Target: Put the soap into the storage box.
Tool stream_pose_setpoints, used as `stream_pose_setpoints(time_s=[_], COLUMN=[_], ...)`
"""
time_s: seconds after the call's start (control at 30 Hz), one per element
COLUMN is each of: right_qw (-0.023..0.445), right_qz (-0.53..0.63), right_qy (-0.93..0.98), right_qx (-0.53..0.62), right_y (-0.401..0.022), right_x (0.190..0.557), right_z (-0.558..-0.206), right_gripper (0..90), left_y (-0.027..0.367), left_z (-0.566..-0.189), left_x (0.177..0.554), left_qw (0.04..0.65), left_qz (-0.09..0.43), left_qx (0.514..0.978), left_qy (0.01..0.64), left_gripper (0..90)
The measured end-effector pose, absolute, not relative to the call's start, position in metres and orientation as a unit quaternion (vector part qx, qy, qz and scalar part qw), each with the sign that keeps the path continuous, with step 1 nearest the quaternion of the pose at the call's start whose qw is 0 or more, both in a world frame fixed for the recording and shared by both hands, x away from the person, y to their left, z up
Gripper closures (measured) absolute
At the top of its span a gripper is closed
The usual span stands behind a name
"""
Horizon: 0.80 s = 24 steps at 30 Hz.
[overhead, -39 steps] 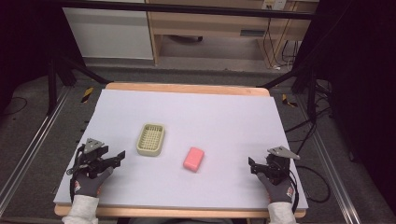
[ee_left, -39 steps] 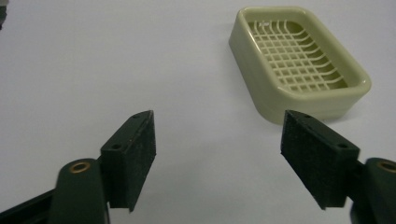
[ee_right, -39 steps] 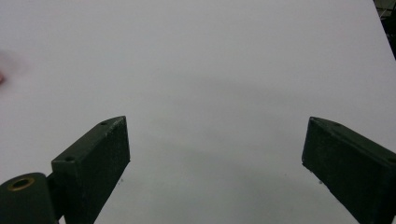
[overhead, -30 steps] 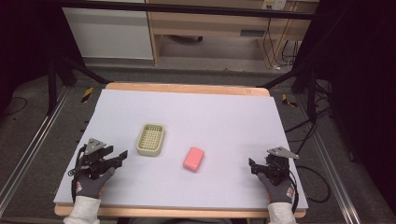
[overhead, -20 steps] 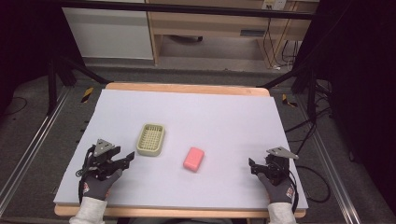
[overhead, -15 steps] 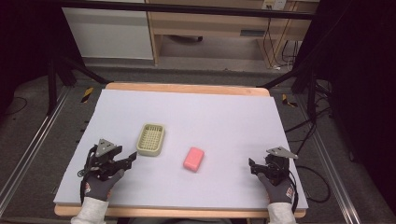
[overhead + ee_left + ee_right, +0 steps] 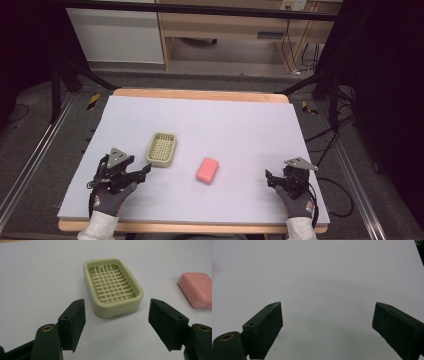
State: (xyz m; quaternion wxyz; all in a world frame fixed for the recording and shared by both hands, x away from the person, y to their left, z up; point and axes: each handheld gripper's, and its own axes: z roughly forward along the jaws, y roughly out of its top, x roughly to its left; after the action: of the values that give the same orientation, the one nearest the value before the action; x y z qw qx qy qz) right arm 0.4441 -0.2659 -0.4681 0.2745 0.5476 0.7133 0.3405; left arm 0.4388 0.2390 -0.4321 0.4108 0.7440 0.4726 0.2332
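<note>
A pale green soap dish (image 7: 162,149) with a grid bottom lies empty on the white table, left of centre. To its right lies a pink soap bar (image 7: 207,170). My left gripper (image 7: 143,171) sits just short of the dish's near end; its jaws have just been opening and stand apart with nothing between them. In the left gripper view the dish (image 7: 112,287) lies just beyond the open pads (image 7: 76,323), and the soap bar (image 7: 198,289) is at the right edge. My right gripper (image 7: 270,179) rests at the table's near right, jaws wide apart (image 7: 325,327) over bare table.
The white table top (image 7: 240,120) has a wooden rim. Behind it stand a cabinet and a wooden desk (image 7: 225,25). Black frame legs and cables (image 7: 320,85) lie on the floor at both sides.
My left gripper moved right, towards the soap dish, and its jaws opened. The right gripper, the dish and the soap stayed where they were.
</note>
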Motion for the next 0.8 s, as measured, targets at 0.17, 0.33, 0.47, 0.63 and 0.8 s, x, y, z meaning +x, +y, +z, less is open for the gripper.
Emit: stream_pose_setpoints(time_s=[0.17,0.33,0.47,0.63,0.8], right_qw=[0.277,0.277,0.278,0.28,0.281], right_qz=[0.344,0.343,0.344,0.345,0.349], right_qy=[0.711,0.71,0.71,0.708,0.706], right_qx=[0.547,0.55,0.548,0.549,0.548], right_y=[-0.266,-0.267,-0.267,-0.267,-0.266], right_x=[0.443,0.443,0.443,0.443,0.442], right_z=[-0.468,-0.468,-0.467,-0.466,-0.465], right_gripper=[9.7,9.5,9.4,9.4,9.4], left_y=[0.236,0.231,0.227,0.221,0.211], left_z=[-0.429,-0.424,-0.419,-0.415,-0.411], left_x=[0.439,0.44,0.444,0.447,0.449], left_qw=[0.412,0.413,0.414,0.417,0.422], left_qz=[0.233,0.234,0.231,0.231,0.228], left_qx=[0.743,0.747,0.75,0.751,0.753], left_qy=[0.472,0.466,0.462,0.457,0.451], left_gripper=[29.0,28.9,29.0,29.0,28.9])
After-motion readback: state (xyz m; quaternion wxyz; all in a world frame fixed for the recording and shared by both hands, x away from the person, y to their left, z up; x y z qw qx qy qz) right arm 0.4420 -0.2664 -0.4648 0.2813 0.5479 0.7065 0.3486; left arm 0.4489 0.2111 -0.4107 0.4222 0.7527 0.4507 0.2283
